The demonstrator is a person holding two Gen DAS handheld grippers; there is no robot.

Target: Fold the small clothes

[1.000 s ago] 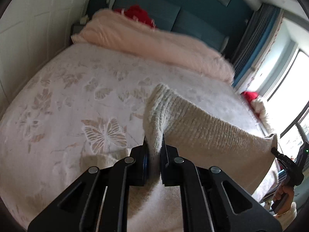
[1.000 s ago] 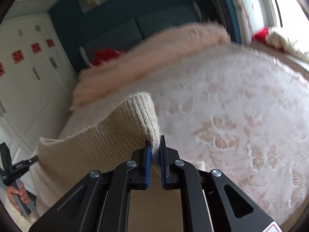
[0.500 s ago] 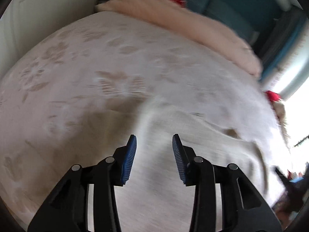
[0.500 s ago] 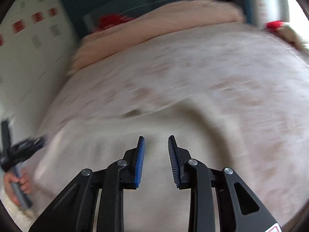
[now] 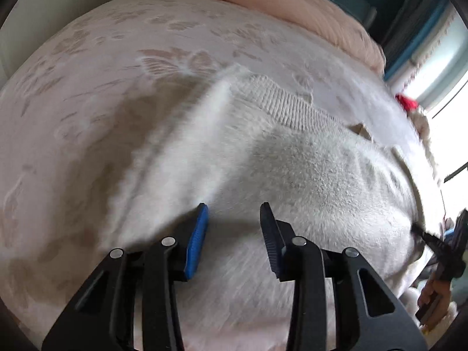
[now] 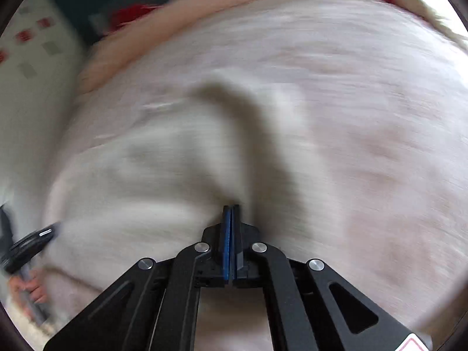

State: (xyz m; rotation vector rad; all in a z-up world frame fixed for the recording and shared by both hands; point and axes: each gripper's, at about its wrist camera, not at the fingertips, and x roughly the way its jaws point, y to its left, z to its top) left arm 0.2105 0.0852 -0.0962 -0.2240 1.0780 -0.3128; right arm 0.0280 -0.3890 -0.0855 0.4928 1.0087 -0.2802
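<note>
A cream knit sweater (image 5: 292,163) lies spread on the bed, its ribbed hem toward the pillow end. My left gripper (image 5: 234,213) is open and empty just above the sweater's near part. In the blurred right wrist view the sweater (image 6: 140,175) lies to the left and ahead. My right gripper (image 6: 231,209) has its pads pressed together at the sweater's edge; whether cloth is pinched between them is not visible. The right gripper also shows at the left wrist view's right edge (image 5: 433,239).
The bed has a pale pink cover with butterfly patterns (image 5: 87,111). A peach blanket (image 5: 292,8) lies across the head end, with a red item (image 6: 131,14) behind it. A window (image 5: 447,67) is at the right; white cupboards (image 6: 26,67) at the left.
One second ago both grippers held the sweater lifted. Both let go and the sweater dropped flat on the bed. The right gripper has since closed again; the left stays open.
</note>
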